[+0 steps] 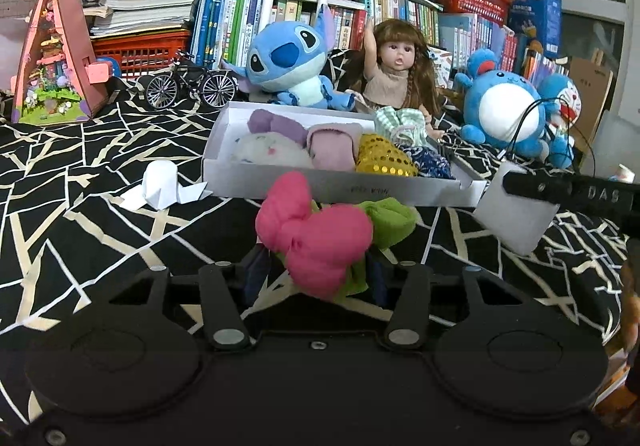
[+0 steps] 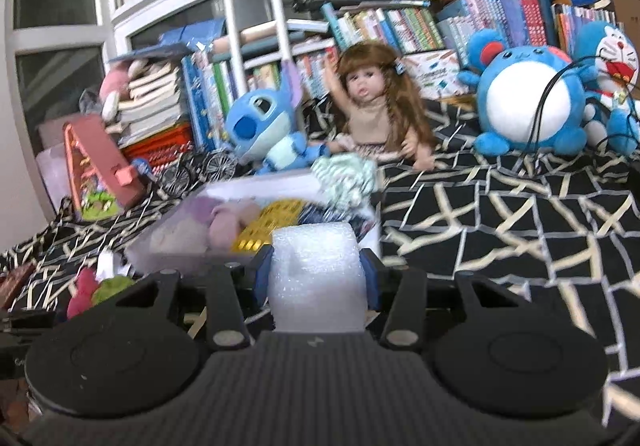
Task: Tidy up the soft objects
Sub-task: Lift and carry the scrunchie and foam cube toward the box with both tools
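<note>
Only writing I can read is "DAS" on the right tongs (image 1: 520, 181), seen from the left wrist view. The left tongs (image 1: 316, 270) are clamped on a pink-and-green sock bundle (image 1: 320, 238) just in front of the white box (image 1: 400, 189) of soft stuff. Right wrist view adds the right tongs squeezing a white foam block (image 2: 316, 278). Black cloth (image 1: 80, 173) with pale lines underneath, bookshelf (image 1: 400, 9) behind.

I see pink-and-green socks (image 1: 320, 234), white box (image 1: 340, 185), gold sequin pouch (image 1: 384, 157), black cloth (image 1: 80, 173) with cream lines.
</note>
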